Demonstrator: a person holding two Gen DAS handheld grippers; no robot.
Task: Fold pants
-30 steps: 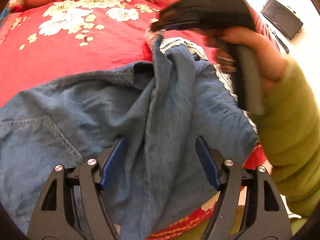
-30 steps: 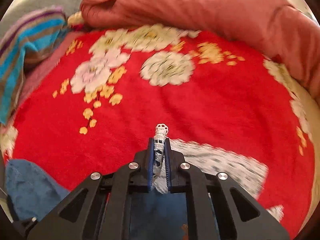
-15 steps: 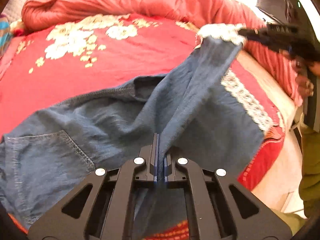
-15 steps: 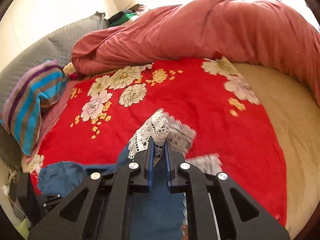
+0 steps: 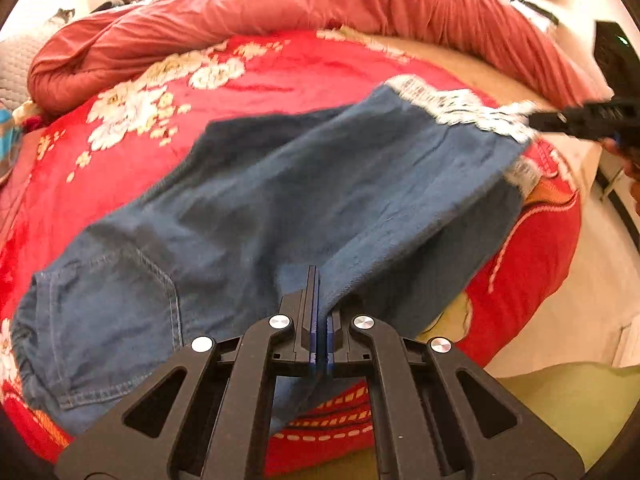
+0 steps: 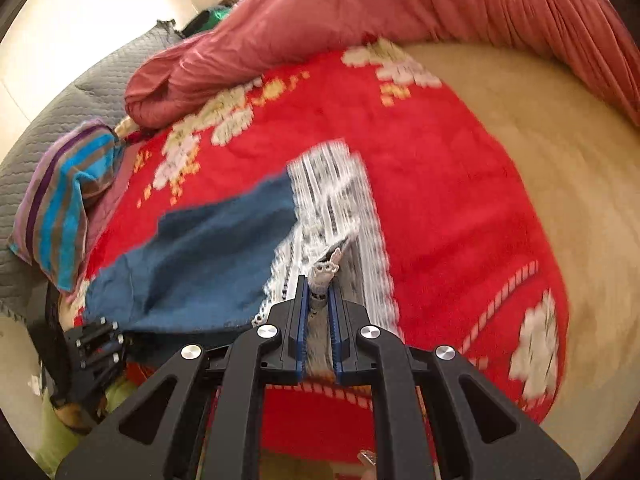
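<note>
Blue denim pants with white lace hems (image 5: 280, 208) stretch across the frame's centre over a red floral blanket (image 5: 280, 76). The left gripper (image 5: 318, 312), bottom centre, is clamped on a denim fold. The right gripper (image 6: 318, 312) pinches the white lace hem (image 6: 326, 270).

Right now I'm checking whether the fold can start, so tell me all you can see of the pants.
The pants are blue denim with a stitched back pocket and white lace hem. They lie spread across the red floral blanket, one leg stretched in the air between the grippers. The left gripper is shut on a fabric edge near the seat; the right gripper is shut on the lace hem. The fabric looks soft and wrinkled, not yet folded.
</note>
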